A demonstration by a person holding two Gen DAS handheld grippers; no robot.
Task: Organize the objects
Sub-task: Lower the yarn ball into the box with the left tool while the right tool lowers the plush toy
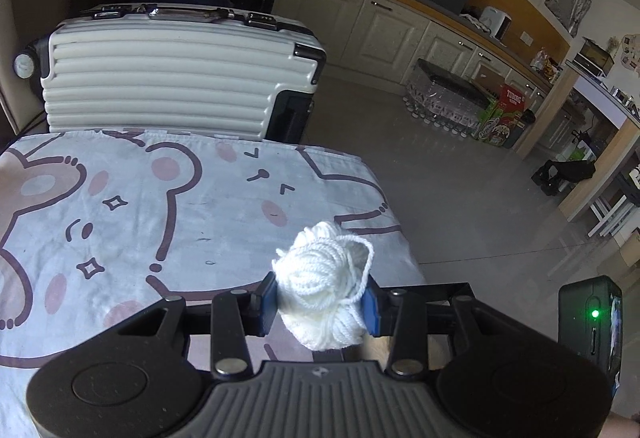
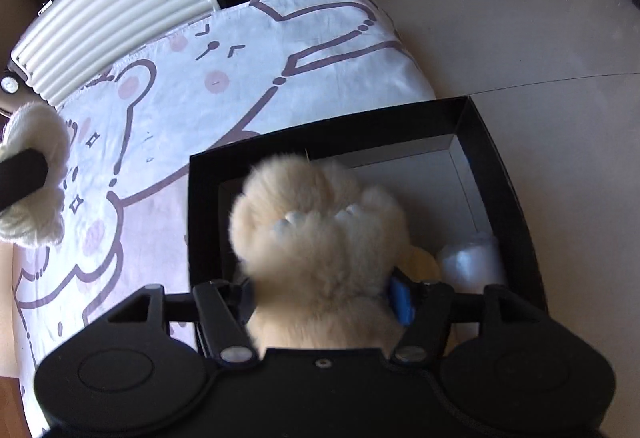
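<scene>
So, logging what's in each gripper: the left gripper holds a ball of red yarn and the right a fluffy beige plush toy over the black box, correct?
Not quite: the ball of yarn in the left gripper is white, as the left wrist view shows. The rest stands.

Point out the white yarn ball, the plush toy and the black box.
white yarn ball (image 1: 324, 286): left wrist view, middle of the wound strands.
plush toy (image 2: 320, 238): right wrist view, furry middle of its body.
black box (image 2: 500, 173): right wrist view, right rim.
</scene>
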